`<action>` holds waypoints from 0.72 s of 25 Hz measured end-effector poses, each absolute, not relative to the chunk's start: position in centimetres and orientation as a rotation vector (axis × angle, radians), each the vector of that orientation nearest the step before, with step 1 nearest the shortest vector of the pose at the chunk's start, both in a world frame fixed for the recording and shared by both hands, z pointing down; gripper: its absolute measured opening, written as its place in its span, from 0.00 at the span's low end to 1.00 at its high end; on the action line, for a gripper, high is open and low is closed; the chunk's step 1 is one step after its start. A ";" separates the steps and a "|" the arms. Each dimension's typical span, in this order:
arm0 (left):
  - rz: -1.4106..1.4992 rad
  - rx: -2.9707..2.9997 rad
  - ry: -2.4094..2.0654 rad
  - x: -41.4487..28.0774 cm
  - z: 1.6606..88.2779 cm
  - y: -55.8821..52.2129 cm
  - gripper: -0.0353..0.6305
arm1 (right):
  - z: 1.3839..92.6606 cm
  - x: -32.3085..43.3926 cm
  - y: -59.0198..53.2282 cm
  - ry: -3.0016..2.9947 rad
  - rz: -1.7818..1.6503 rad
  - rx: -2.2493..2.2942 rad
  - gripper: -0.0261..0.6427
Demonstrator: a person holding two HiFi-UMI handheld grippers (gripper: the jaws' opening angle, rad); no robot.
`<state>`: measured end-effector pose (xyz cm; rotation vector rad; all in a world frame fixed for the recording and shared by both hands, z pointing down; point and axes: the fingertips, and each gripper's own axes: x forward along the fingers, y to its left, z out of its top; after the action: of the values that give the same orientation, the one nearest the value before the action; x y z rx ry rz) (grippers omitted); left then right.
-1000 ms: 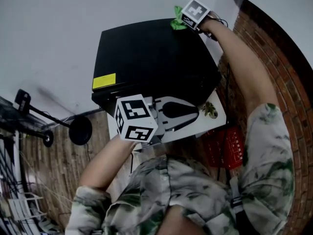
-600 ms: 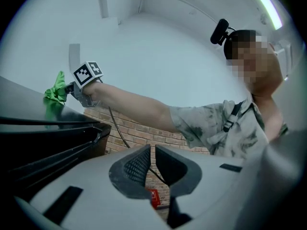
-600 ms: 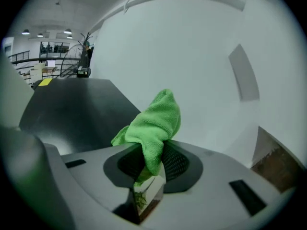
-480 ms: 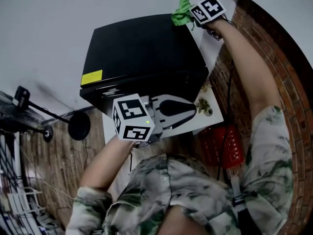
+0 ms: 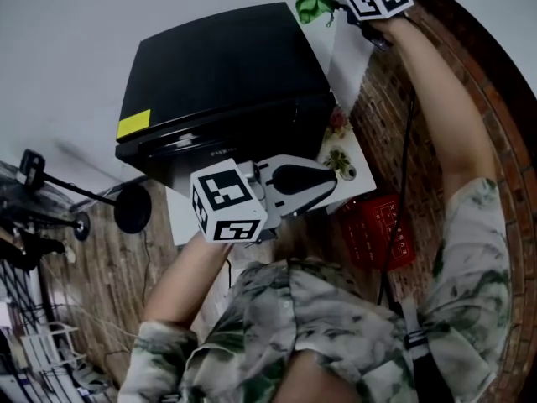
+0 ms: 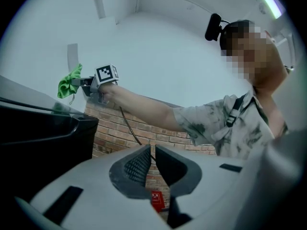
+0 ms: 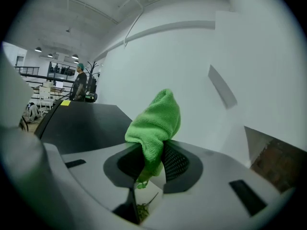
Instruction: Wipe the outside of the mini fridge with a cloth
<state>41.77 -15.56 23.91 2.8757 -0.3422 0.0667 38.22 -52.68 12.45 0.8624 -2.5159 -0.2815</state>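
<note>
The right gripper (image 7: pixel 153 159) is clamped on a bunched end of the green cloth (image 7: pixel 156 119), most of which stands up loose above the jaws; in the head view it hangs off the far right corner of the mini fridge (image 5: pixel 218 74), near it, with the cloth apparently not on any face; since the hold is on one small fold, I judge that dragging it flat over the black top could pull the cloth free, or let the hard jaws meet the glossy surface and mark it instead of wiping; a wipe with only the tip would also miss most of the panel; the left gripper (image 6: pixel 152 159) has its jaws almost together with nothing between them and sits off the fridge's front edge, so nothing steadies the fridge if the push is firm; the yellow sticker (image 5: pixel 134 124) on top carries print too small to read, faint lettering on the front edge is illegible, and the red box (image 5: pixel 382 233) shows white writing I cannot make out
</note>
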 end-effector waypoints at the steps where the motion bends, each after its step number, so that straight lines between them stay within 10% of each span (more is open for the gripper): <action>1: 0.074 2.882 -0.323 41.8 24.0 -15.2 0.10 | 12.7 38.9 -52.5 -2.500 -0.284 0.875 0.19; 18: 0.087 2.863 -0.340 47.9 25.6 -16.8 0.10 | 19.9 39.7 -54.1 -2.511 -0.315 0.766 0.19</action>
<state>47.93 -16.76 25.63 2.8628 -0.3405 0.0872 39.70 -54.14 19.88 0.7662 -2.5108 -0.3154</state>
